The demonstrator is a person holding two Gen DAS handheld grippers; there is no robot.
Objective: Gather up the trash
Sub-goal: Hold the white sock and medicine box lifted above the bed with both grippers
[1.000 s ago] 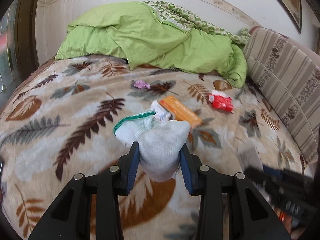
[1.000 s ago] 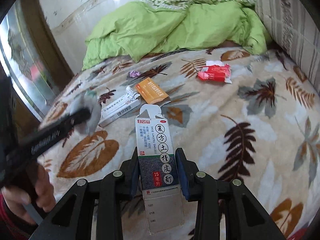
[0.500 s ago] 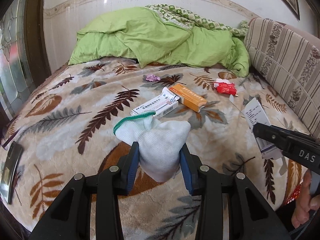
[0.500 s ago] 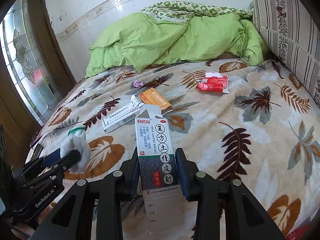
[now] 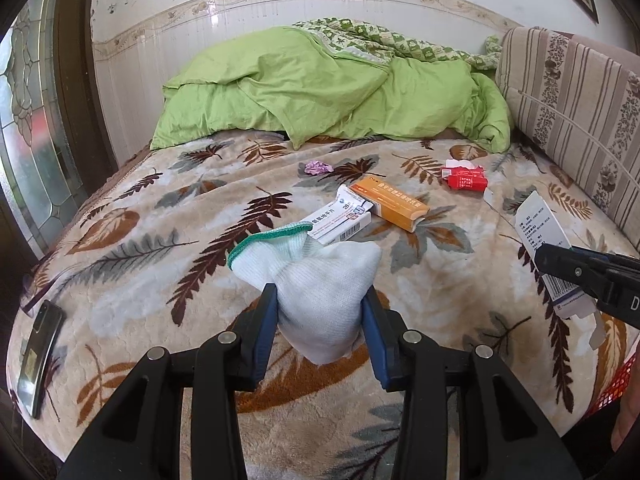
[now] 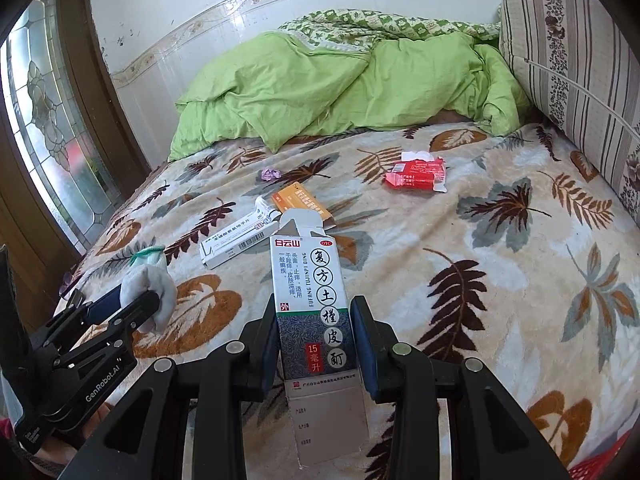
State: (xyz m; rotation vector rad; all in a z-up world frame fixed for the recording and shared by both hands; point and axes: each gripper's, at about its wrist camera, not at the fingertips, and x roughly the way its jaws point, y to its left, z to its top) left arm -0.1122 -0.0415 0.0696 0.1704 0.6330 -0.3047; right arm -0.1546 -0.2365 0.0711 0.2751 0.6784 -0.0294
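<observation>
Left wrist view: the left gripper (image 5: pixel 320 312) is clenched on a white knitted glove with a green cuff (image 5: pixel 316 276), though its jaws are easing apart a little with the glove between them and the pads on the fabric. The glove bulges out above and sags below the pads, so it looks soft enough to slip. To do this step well, the hand should be over the bin before the jaws open further; a red mesh basket (image 5: pixel 616 388) shows only at the lower right edge, and I judge that to be the drop spot.

On the leaf-patterned plush blanket (image 5: pixel 152 264) trash is left: a white rectangular medicine carton (image 5: pixel 340 220) touching an orange carton (image 5: pixel 394 202), a torn red packet (image 5: pixel 466 176) and a small crumpled purple wrapper (image 5: pixel 318 167). A dark phone (image 5: pixel 38 356) lies near the left edge and should be left alone.

Right wrist view: the right gripper (image 6: pixel 318 344) grasps a tall white and grey carton with an open top flap (image 6: pixel 316 300), held upright by its narrow sides. The card could crush, so light pressure is wise, releasing low over the basket.
</observation>
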